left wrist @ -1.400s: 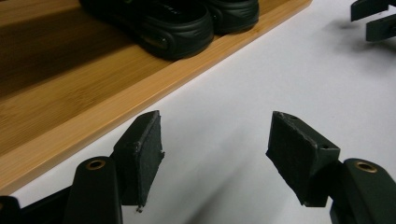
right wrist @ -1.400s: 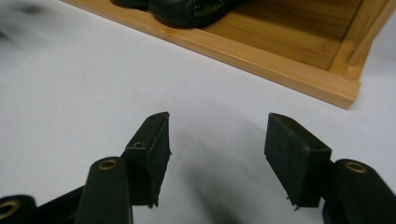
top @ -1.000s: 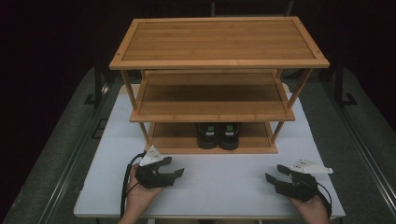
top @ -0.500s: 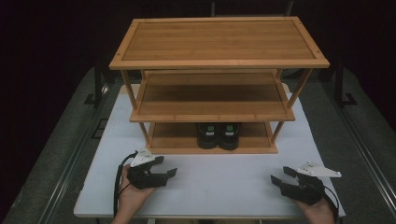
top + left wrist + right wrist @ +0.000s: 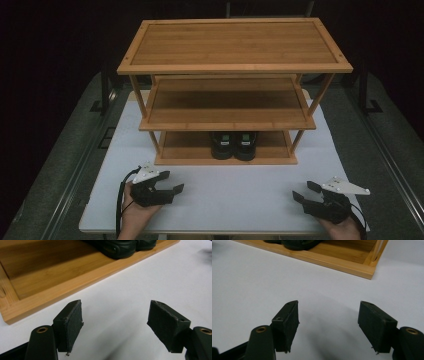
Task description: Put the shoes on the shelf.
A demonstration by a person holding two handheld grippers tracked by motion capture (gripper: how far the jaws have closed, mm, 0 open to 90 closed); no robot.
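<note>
A three-tier bamboo rack [image 5: 235, 45] stands at the back of the white table [image 5: 240, 200]. A pair of black shoes [image 5: 234, 145] sits on its bottom shelf, toes toward me, also visible in the left gripper view [image 5: 120, 246] and the right gripper view [image 5: 297, 243]. My left gripper [image 5: 171, 182] rests near the table's front left, pointing right toward the rack. My right gripper [image 5: 304, 191] lies at the front right, pointing left. Both have just been opening their jaws, and the left gripper [image 5: 116, 307] and right gripper [image 5: 328, 305] each have only bare tabletop between the jaws.
The rack's front rail [image 5: 75, 282] lies a short way ahead of the left gripper, and its right corner post [image 5: 377, 255] ahead of the right one. Dark floor with metal rails [image 5: 75, 165] surrounds the table. The table's front edge runs just behind both hands.
My left hand has slid a little to the left along the table front. Both grippers' jaws stand wider than before. The right hand has barely shifted.
</note>
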